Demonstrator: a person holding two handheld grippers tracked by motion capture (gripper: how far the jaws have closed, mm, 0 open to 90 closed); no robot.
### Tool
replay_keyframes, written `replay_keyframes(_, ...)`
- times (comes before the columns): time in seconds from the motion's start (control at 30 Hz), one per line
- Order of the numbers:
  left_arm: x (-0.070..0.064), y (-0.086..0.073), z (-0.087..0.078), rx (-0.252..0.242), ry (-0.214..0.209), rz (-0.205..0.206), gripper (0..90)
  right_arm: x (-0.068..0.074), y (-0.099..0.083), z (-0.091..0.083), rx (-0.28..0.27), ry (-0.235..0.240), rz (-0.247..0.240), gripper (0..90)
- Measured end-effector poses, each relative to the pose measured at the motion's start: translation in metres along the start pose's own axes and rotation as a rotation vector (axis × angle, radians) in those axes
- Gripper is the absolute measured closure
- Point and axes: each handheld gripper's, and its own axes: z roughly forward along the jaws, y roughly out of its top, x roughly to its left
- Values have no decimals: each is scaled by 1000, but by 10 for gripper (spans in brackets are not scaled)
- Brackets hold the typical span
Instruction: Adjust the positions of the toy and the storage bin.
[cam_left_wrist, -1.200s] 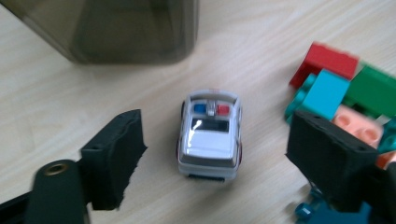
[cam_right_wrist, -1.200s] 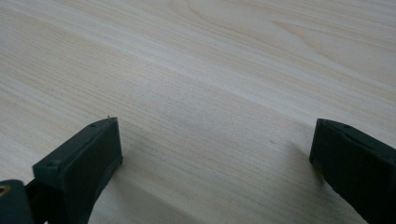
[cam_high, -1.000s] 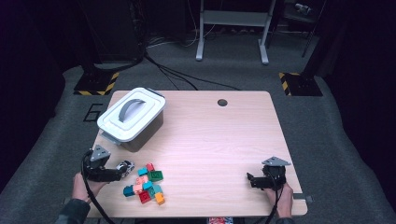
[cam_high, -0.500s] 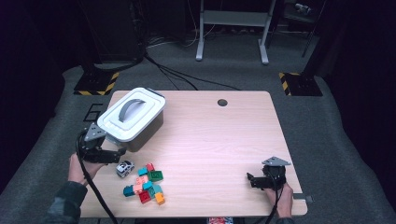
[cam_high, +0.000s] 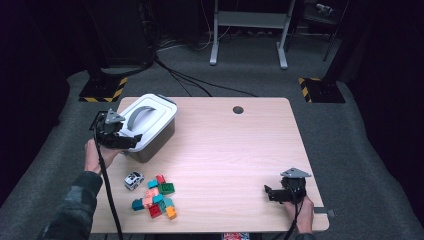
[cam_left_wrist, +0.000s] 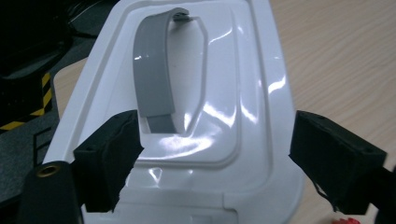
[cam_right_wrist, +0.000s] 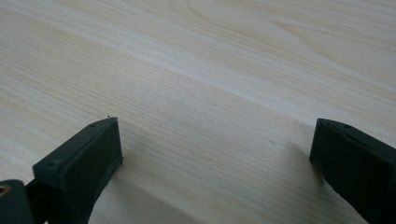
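A white lidded box (cam_high: 150, 125) with a grey handle (cam_high: 139, 114) stands at the table's back left. My left gripper (cam_high: 131, 141) hovers over the box's near edge, open, its jaws spread wide above the white lid (cam_left_wrist: 187, 112) and the grey handle (cam_left_wrist: 152, 74). A small toy car (cam_high: 133, 180) and a pile of several coloured bricks (cam_high: 157, 197) lie in front of the box. My right gripper (cam_high: 270, 193) rests open near the table's front right corner, with nothing but bare wood (cam_right_wrist: 196, 93) between its jaws.
The wooden table (cam_high: 235, 150) has a round cable hole (cam_high: 238, 109) at its back edge. Dark carpet, cables and metal stand legs (cam_high: 247, 40) lie beyond the table. A red brick corner (cam_left_wrist: 345, 220) peeks in beside the box.
My left gripper has moved from the brick pile up and back to the white box. It left the toy car on the table. The right gripper has not moved.
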Motion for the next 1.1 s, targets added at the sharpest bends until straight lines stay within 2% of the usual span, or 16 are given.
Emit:
replay_keyframes(0.1,5,5,7,-12,25,-22,303,0,0,0,1,1,0,16)
replay_keyframes(0.17,8,6,12,1,32,-26,353,0,0,0,0,0,-1,16)
replay_keyframes(0.2,9,6,16,-6,43,-40,411,0,0,0,-1,0,-4,16)
replay_keyframes(0.27,11,5,21,-4,64,-54,446,-1,0,0,-2,1,-9,16)
replay_keyframes(0.3,12,4,23,1,58,-63,483,0,0,0,0,2,-1,16)
replay_keyframes(0.33,12,4,24,-8,73,-60,505,-1,0,0,-2,1,-15,17)
replay_keyframes(0.4,13,4,27,-12,76,-66,550,0,0,0,1,3,2,17)
replay_keyframes(0.43,13,4,28,-13,83,-66,574,-1,0,0,-1,1,-7,16)
replay_keyframes(0.47,14,3,28,-13,78,-70,611,0,0,0,1,2,1,17)
replay_keyframes(0.53,16,1,29,-24,67,-86,662,-1,0,0,-3,1,-14,16)
replay_keyframes(0.57,16,0,29,-28,67,-86,665,0,0,0,1,0,0,17)
replay_keyframes(0.73,19,-2,30,-34,51,-110,673,-1,0,0,-1,1,-9,16)
replay_keyframes(0.83,21,-3,30,-49,31,-158,673,-1,0,0,-2,1,-9,16)
replay_keyframes(1.1,17,-2,31,-46,16,-165,674,-1,0,0,-1,1,-9,16)
